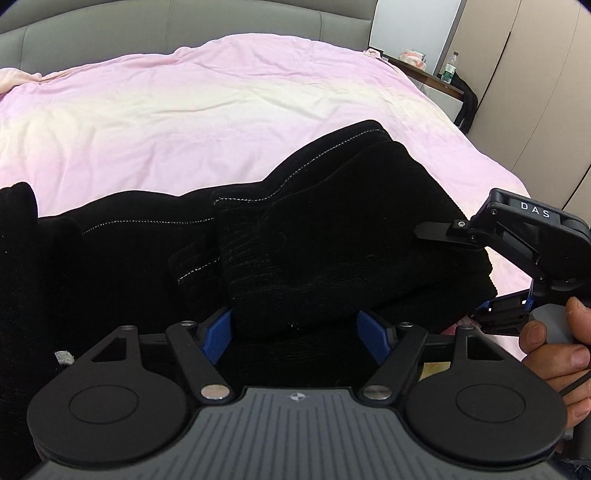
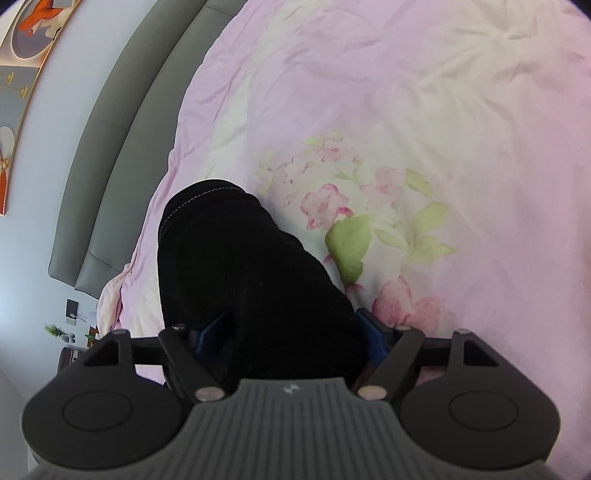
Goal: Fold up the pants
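Black pants (image 1: 314,236) bunched between both spread claws, pad contact seemingly hidden by folds.

Both wrist views look down close, sharing the pants (image 1: 295,229)

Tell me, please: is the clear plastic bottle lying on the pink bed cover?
No, the clear plastic bottle stands upright on a dark side table beyond the pink bed cover.

Pink-quilted bed (image 1: 221,110), grey padded headboard (image 1: 166,26)
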`<state>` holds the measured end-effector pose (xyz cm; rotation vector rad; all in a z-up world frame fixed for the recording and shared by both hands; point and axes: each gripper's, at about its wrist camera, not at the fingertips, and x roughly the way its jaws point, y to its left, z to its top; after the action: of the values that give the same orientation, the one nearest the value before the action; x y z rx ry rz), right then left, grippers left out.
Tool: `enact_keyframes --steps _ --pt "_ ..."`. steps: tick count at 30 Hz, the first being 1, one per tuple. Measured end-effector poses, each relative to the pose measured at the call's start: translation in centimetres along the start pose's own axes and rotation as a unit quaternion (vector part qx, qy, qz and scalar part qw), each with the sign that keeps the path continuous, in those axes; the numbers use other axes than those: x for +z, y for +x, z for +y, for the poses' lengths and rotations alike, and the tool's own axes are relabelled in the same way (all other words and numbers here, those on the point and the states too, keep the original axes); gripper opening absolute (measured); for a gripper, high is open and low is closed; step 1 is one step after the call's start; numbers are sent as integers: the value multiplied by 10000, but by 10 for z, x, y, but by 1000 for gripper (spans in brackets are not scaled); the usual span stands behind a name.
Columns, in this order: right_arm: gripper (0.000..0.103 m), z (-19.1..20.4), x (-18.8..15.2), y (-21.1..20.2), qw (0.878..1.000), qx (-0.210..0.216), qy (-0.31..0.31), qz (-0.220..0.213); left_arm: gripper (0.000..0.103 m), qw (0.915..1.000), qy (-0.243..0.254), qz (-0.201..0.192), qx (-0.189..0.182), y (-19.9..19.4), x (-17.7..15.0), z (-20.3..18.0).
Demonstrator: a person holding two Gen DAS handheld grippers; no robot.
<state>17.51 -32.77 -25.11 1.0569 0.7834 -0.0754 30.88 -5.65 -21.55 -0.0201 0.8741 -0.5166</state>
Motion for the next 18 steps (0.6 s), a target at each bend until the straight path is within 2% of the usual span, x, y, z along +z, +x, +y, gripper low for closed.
enact_keyframes --steps 5,8,10,12,15,17,18 --pt "79 5 -3 8 9998 -64 -147 144 87 10000 -79 53 30 6 0 0" --pt "79 6 -4 10 9997 -72 -174 163 87 10000 -21 47 78 5 -1 -3" --pt "55 7 -3 4 9999 2 -142 17 87 10000 -48 40 66 5 -1 -2" --pt "45 21 -5 -9 9972 349 -583 -295 87 9999 -141 20 39 5 0 0" --pt "43 53 -21 -19 9821 492 -1708 -619 88 9993 -370 51 27 5 1 5" --pt "43 62 -28 -19 9749 458 -2068 -678 89 9990 -437 73 15 7 0 9" --pt "43 61 -27 -18 9755 419 -2055 -667 89 9991 -426 63 13 7 -1 9"
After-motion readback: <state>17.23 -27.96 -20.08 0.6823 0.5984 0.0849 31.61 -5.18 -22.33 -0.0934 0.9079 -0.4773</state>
